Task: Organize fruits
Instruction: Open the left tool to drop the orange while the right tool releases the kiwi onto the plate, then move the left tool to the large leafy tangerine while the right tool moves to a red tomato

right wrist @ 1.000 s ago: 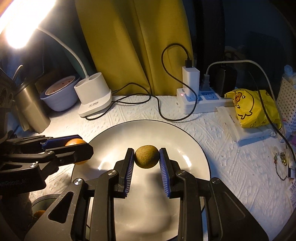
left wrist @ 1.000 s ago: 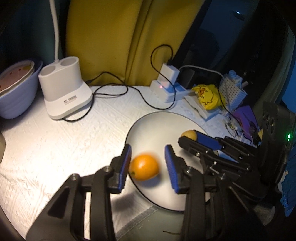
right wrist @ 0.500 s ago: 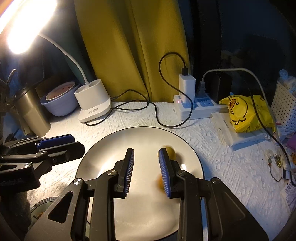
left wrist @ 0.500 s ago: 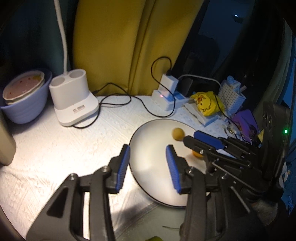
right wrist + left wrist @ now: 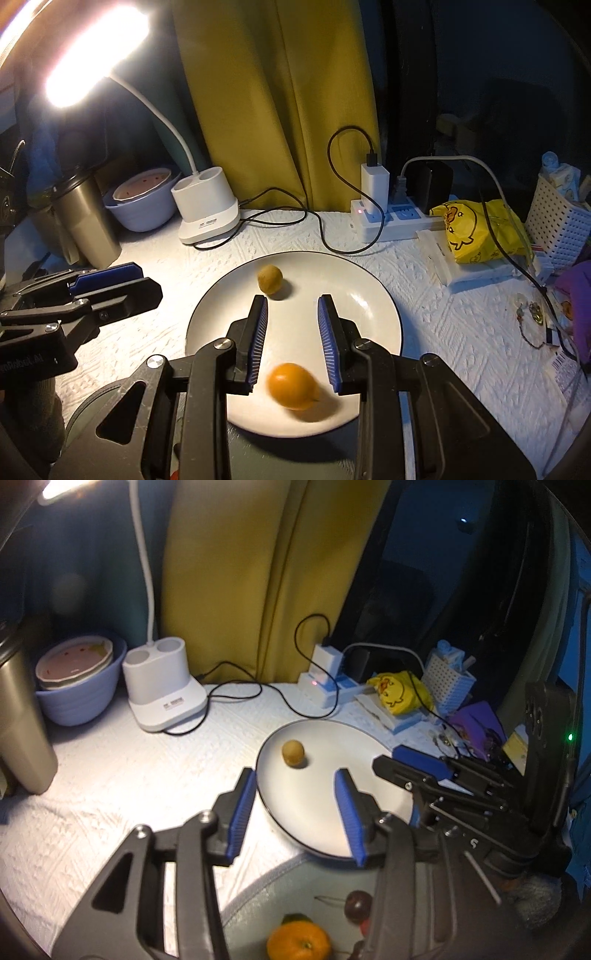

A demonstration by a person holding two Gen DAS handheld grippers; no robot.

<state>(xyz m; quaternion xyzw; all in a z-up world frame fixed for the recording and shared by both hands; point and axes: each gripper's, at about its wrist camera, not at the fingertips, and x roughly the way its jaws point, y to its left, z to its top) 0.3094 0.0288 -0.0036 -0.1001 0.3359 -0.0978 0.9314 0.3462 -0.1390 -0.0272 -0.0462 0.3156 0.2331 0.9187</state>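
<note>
On the white plate (image 5: 373,295) lie a small brown fruit (image 5: 270,279) near its far rim and an orange (image 5: 293,385) near its front rim; a grey bowl (image 5: 258,901) holds another orange (image 5: 298,941). Left gripper (image 5: 295,808) and right gripper (image 5: 293,339) both spread, holding nothing.

White textured surface (image 5: 424,332) carries a plate (image 5: 380,317) centre frame, lamp base (image 5: 207,210) upper left, power strip (image 5: 395,218) upper right
</note>
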